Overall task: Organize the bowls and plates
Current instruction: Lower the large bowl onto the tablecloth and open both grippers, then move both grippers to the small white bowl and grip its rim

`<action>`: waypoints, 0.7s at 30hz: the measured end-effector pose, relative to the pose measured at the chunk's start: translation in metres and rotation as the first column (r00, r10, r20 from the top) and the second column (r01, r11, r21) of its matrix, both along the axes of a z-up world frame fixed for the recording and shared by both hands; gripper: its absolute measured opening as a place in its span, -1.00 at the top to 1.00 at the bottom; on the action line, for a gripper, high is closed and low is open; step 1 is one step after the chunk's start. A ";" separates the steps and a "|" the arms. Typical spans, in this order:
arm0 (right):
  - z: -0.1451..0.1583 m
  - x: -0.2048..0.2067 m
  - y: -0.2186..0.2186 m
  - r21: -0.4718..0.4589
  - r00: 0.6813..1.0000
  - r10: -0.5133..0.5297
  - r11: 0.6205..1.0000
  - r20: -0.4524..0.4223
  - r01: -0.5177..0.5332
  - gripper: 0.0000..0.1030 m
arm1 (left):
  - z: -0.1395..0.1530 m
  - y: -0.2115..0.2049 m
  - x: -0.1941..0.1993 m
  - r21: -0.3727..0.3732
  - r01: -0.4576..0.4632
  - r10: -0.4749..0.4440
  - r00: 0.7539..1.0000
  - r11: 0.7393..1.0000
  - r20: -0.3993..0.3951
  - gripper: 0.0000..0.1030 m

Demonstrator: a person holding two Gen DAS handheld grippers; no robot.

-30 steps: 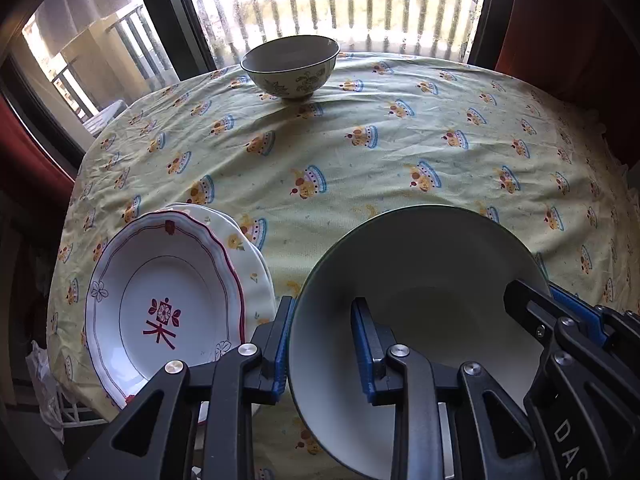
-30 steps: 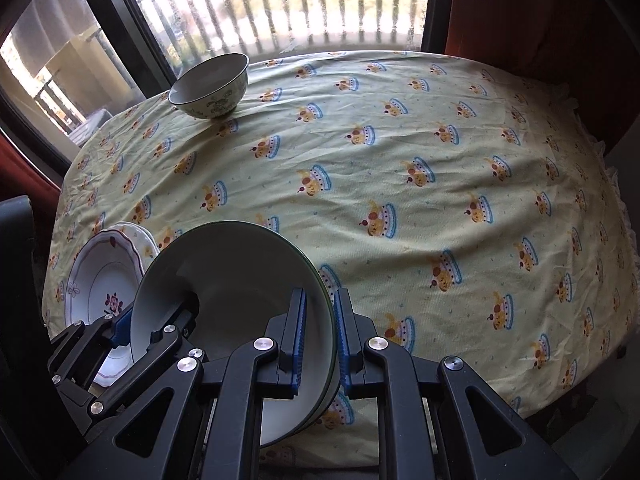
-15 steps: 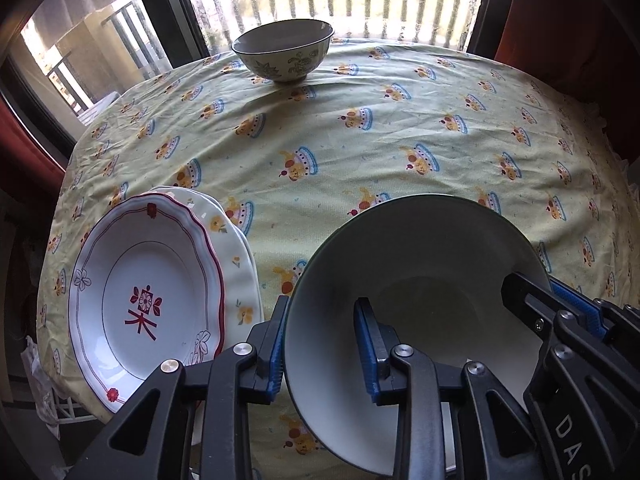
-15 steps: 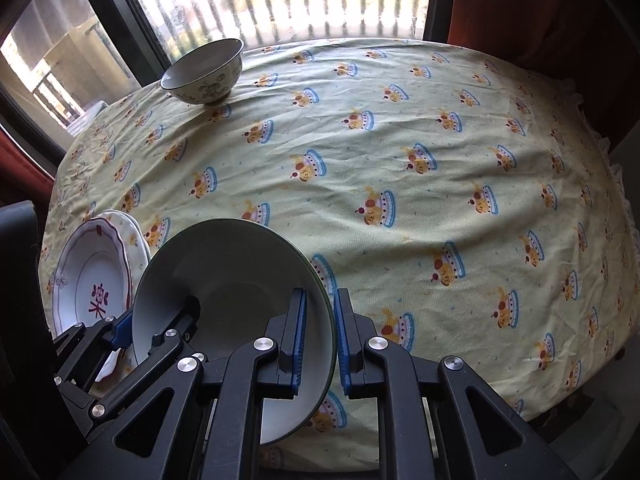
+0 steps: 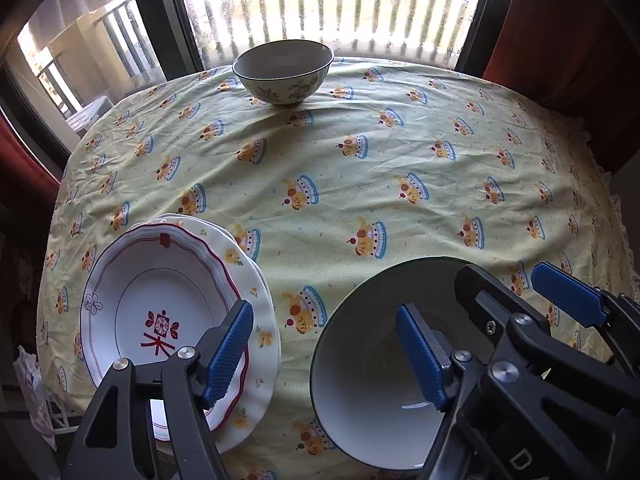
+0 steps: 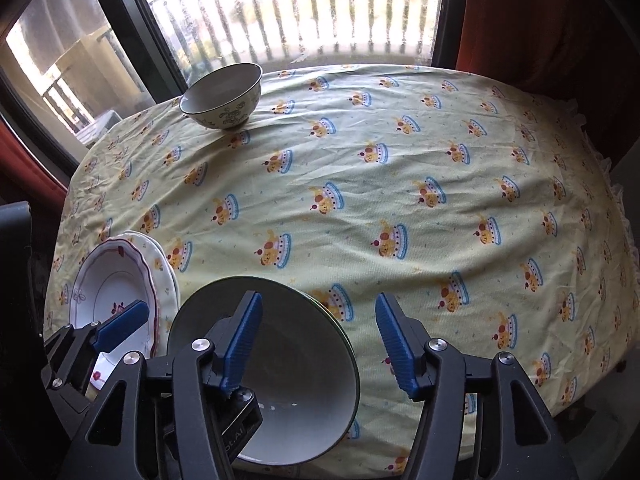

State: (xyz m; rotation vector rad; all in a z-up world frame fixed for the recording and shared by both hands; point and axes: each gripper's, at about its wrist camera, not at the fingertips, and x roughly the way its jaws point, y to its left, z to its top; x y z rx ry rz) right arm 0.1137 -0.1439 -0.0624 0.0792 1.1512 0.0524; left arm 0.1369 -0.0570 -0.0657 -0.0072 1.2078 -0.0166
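A large white bowl [image 5: 372, 380] with a dark green rim rests on the yellow tablecloth [image 5: 360, 184] near the front edge. My left gripper [image 5: 324, 354] straddles its left rim, one pad inside and one out over the plates. Its jaws are opening and the pads stand off the rim. My right gripper [image 6: 318, 344] straddles the bowl's [image 6: 296, 360] right rim the same way, jaws opening and not touching. Left of the bowl, a red-trimmed plate [image 5: 160, 312] lies on a cream floral plate [image 5: 256, 300]. A small patterned bowl [image 5: 284, 68] stands at the far edge.
The tablecloth [image 6: 400, 184] with its cupcake print covers the whole table and drops off with a frilled hem on the right [image 6: 616, 200]. A window with a railing [image 5: 328, 4] is behind the table. Red curtains [image 6: 540, 20] hang at the sides.
Both grippers have gone from shut on the large bowl's rim to wide apart. The bowl now sits released on the cloth. The small bowl and plates have not moved.
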 end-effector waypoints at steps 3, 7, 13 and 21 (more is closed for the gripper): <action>0.009 0.003 0.006 -0.005 1.000 -0.016 1.000 0.015 0.016 -0.24 | 0.008 0.007 0.005 -0.013 0.022 -0.021 1.000 1.000 0.023 -0.63; 0.020 0.009 0.016 -0.002 0.998 -0.049 0.999 0.032 0.049 -0.37 | 0.021 0.020 0.014 -0.004 0.043 -0.043 0.998 0.999 0.050 -0.66; 0.044 0.023 0.040 0.006 0.994 -0.075 0.997 0.082 0.075 -0.38 | 0.047 0.042 0.034 0.017 0.071 -0.072 0.991 0.997 0.113 -0.69; 0.069 0.052 0.065 -0.007 0.986 -0.098 0.995 0.138 0.099 -0.44 | 0.064 0.065 0.067 0.000 0.077 -0.076 0.985 0.997 0.154 -0.75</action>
